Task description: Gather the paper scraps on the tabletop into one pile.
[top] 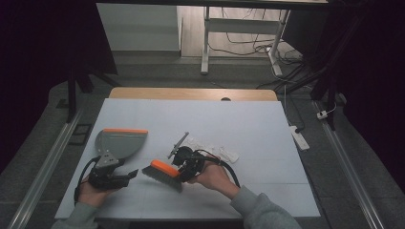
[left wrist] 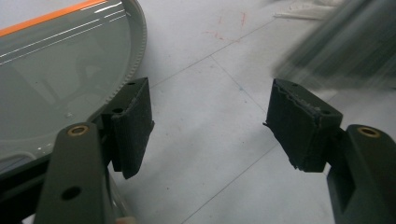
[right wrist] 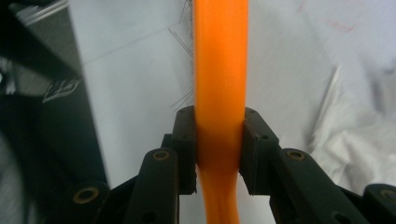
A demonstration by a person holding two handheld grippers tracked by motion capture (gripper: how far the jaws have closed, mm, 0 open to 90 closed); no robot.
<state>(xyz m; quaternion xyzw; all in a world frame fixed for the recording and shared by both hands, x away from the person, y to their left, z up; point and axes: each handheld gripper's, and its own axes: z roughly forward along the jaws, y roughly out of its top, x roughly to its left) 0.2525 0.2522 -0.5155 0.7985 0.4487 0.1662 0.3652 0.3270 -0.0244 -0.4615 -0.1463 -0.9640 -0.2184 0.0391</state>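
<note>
I am pinching the brush (top: 163, 173) by its orange handle in the right gripper (right wrist: 219, 154), just right of the dustpan (top: 119, 143); left gripper (left wrist: 210, 126) spread beside the dustpan, so bristles risk shoving it.

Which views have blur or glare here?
High view: dim, surroundings nearly black, table lit evenly. Left gripper view: brush bristles smeared by motion at top right; streaky glare on the dustpan. Right gripper view: orange brush handle sharp, crumpled paper behind it soft.
</note>
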